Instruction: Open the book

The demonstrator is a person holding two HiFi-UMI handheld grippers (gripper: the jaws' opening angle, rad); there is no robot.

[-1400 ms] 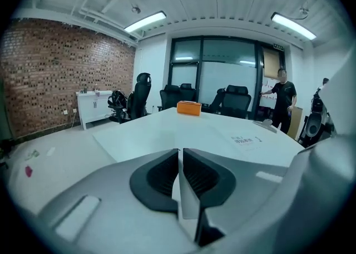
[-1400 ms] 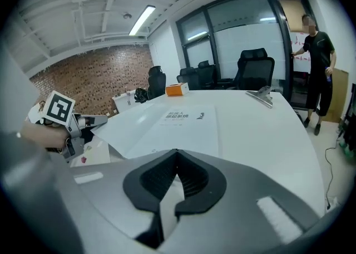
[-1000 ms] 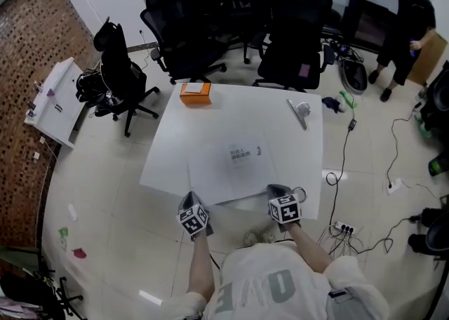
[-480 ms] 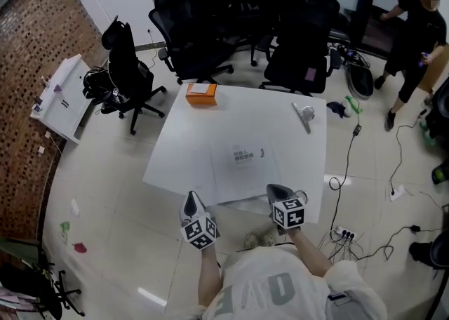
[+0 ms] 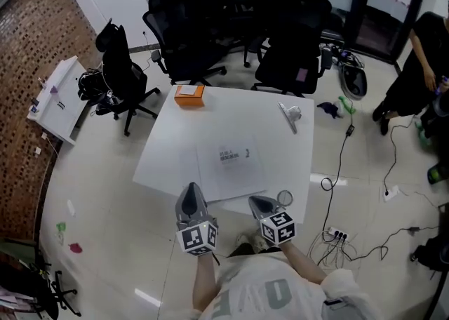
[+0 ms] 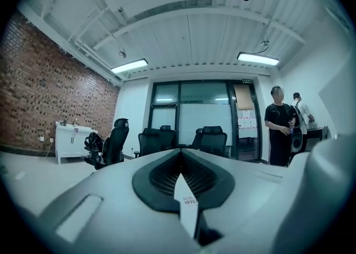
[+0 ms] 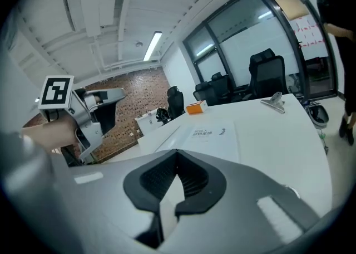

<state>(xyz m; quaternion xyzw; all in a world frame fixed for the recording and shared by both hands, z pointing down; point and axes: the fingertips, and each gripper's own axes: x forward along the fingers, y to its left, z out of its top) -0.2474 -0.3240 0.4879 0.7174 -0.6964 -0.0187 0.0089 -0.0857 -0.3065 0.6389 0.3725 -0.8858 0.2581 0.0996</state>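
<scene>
The white book lies closed and flat on the white table, near its front edge; it also shows in the right gripper view as the book. My left gripper hovers over the table's near edge, left of the book, jaws together with nothing between them. It points level at the room in its own view, left gripper. My right gripper is off the book's near right corner, shut and empty, aimed slightly down at the book, right gripper. Neither touches the book.
An orange box sits at the table's far left and a metal clip at its far right. Black office chairs crowd the far side. A person stands at the right; cables lie on the floor.
Both grippers have lifted off the table's front edge, the left much higher and now pointing level. The book stays closed. The person at the right has moved.
</scene>
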